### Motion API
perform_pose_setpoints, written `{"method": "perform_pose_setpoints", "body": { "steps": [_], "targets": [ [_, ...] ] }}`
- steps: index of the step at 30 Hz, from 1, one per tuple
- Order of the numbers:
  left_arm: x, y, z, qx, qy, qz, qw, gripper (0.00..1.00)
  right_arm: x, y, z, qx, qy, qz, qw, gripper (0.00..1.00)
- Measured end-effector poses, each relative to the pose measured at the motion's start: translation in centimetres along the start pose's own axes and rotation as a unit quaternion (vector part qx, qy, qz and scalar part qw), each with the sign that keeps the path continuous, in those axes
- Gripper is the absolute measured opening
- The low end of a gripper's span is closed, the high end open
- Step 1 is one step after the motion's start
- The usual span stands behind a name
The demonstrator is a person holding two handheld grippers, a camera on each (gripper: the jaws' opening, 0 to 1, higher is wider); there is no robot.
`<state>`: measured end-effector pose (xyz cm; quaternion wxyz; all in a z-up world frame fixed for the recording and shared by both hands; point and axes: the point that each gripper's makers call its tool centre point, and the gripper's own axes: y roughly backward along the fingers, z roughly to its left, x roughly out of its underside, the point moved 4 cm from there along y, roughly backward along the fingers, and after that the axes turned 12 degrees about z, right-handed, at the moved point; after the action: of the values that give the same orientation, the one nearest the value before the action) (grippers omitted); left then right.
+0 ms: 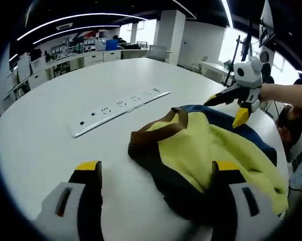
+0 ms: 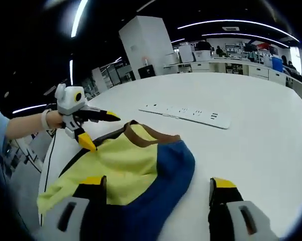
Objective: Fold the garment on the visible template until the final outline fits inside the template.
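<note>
Garment (image 1: 211, 150), bunched on the white table (image 1: 50, 130), is lying just ahead of both grippers, with the left gripper (image 1: 156, 173) and right gripper (image 2: 156, 188) both hovering spread and empty.

I see the garment (image 1: 206, 155) lying crumpled in a loose heap on the white tabletop (image 1: 65, 95), not flat and not folded neatly. It is yellow and dark blue, with a brown band around the neck hole (image 2: 140, 134), and the yellow part (image 2: 115, 165) sits on top while the blue part (image 2: 166, 175) curls around one side. In my right gripper view the blue edge bulges out in a round fold.
</note>
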<state>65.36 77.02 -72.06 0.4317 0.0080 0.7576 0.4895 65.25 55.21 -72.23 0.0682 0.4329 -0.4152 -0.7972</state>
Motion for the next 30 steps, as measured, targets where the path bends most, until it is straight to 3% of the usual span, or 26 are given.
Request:
{"method": "perform_pose_setpoints", "body": {
  "steps": [2,8,17,30],
  "targets": [
    [0.1,0.6,-0.8,0.01,-0.004,0.0,0.9999,0.99,0.4,0.4,0.5,-0.002,-0.001,0.004,1.0,0.88],
    [0.6,2.9,-2.5,0.02,0.014,-0.023,0.9994,0.99,1.5,1.7,1.7,-0.005,-0.001,0.011,0.9999,0.89],
    [2.6,5.5,-4.7,0.024,0.018,-0.03,0.9991,0.97,3.4,3.9,3.9,-0.001,-0.01,0.007,0.9999,0.86],
    [5.9,10.1,-8.0,0.002,0.035,-0.05,0.9981,0.92,7.4,8.9,7.2,0.015,-0.018,-0.008,0.9997,0.82]
  ]
}}
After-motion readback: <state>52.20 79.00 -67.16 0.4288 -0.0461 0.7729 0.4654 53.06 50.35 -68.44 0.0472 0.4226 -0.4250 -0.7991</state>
